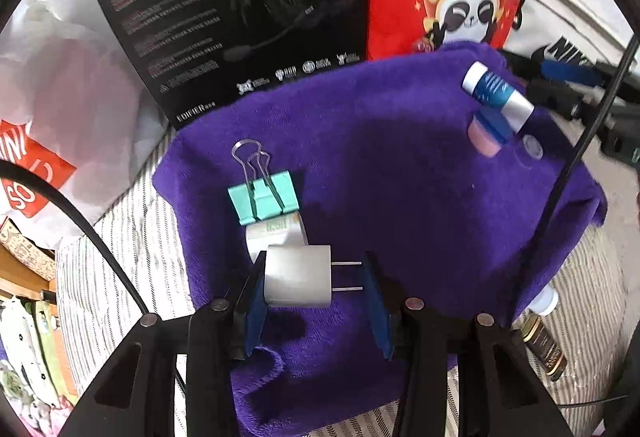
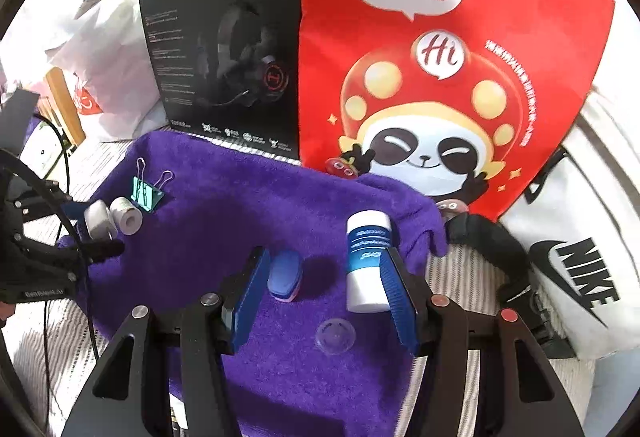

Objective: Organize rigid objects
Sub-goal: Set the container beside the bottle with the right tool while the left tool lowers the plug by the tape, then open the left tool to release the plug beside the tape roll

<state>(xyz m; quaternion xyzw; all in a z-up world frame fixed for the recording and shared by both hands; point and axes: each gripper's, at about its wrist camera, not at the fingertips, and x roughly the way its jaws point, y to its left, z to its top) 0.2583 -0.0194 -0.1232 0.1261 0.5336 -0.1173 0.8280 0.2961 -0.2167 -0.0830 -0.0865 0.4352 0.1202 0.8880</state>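
A purple towel [image 1: 400, 165] [image 2: 224, 205] holds the objects. My left gripper [image 1: 314, 279] is shut on a white plug adapter [image 1: 298, 281], its prongs against the right pad; the adapter also shows in the right wrist view [image 2: 98, 219]. Just beyond it lie a white tape roll [image 1: 276, 235] [image 2: 127, 220] and a teal binder clip [image 1: 264, 195] [image 2: 147, 193]. My right gripper [image 2: 326, 289] is open; a blue-and-white tube [image 2: 368, 261] [image 1: 498, 95] leans against its right pad, a blue-and-pink eraser [image 2: 285, 276] [image 1: 488, 133] lies between the fingers, and a clear cap [image 2: 335, 335] [image 1: 530, 149] lies nearer.
A black headset box [image 2: 224, 53] and a red panda bag [image 2: 440, 57] stand behind the towel. A white Nike bag [image 2: 576, 257] lies right. A dark bottle [image 1: 544, 341] lies off the towel on the striped bedding [image 1: 132, 245].
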